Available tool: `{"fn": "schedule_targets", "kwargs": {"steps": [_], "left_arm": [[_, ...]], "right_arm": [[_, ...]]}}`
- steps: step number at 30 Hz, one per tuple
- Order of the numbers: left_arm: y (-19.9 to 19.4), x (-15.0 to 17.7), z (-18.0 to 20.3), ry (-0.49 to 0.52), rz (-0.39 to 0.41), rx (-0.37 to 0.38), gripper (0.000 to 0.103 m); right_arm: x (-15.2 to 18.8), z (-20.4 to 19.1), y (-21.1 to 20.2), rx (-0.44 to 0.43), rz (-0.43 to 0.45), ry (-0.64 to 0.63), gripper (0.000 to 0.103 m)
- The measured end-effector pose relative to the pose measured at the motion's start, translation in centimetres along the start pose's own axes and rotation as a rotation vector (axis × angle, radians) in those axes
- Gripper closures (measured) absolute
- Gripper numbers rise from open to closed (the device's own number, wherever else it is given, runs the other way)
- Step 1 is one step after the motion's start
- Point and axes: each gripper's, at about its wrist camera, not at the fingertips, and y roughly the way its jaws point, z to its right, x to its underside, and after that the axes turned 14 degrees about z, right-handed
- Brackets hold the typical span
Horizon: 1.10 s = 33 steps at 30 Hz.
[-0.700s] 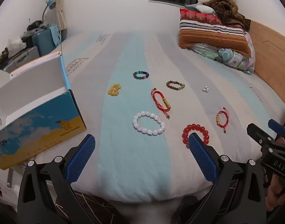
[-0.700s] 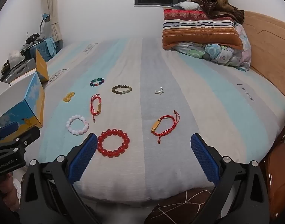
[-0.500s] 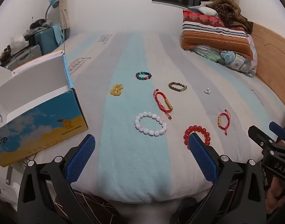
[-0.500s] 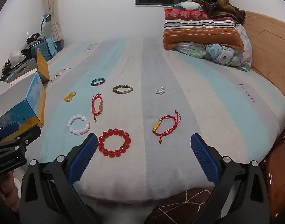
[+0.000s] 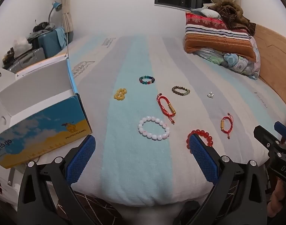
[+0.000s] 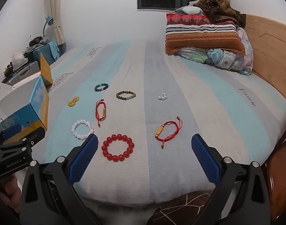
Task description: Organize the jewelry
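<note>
Several bracelets lie on the striped bed. A white bead bracelet (image 5: 153,128) (image 6: 82,129), a red bead bracelet (image 6: 118,147) (image 5: 203,134), two red cord bracelets (image 5: 166,106) (image 6: 168,131), a multicolour one (image 5: 147,79), an olive one (image 5: 180,90), yellow beads (image 5: 120,94) and small pearls (image 5: 210,94). My left gripper (image 5: 142,154) is open and empty near the bed's front edge, below the white bracelet. My right gripper (image 6: 144,152) is open and empty, just short of the red bead bracelet. An open blue and yellow box (image 5: 39,116) stands at the left.
Stacked pillows and a quilt (image 6: 204,37) lie at the back right by the wooden headboard (image 6: 270,43). Suitcases and clutter (image 5: 37,45) stand at the far left. A brown patterned cushion (image 6: 182,208) lies below the bed edge.
Both grippers have edged slightly forward and upward toward the bed; the bracelets sit a little lower in both views. Nothing was taken hold of.
</note>
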Motion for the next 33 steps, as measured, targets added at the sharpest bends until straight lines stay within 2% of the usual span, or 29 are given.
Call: {"fn": "schedule_targets", "kwargs": {"steps": [9, 33], "left_arm": [[-0.07, -0.03, 0.28, 0.018, 0.008, -0.020, 0.005], [-0.42, 0.38, 0.02, 0.000, 0.013, 0.005, 0.005]], "right_arm": [[-0.02, -0.21, -0.07, 0.004, 0.002, -0.011, 0.007], [-0.24, -0.73, -0.10, 0.003, 0.004, -0.032, 0.007]]}}
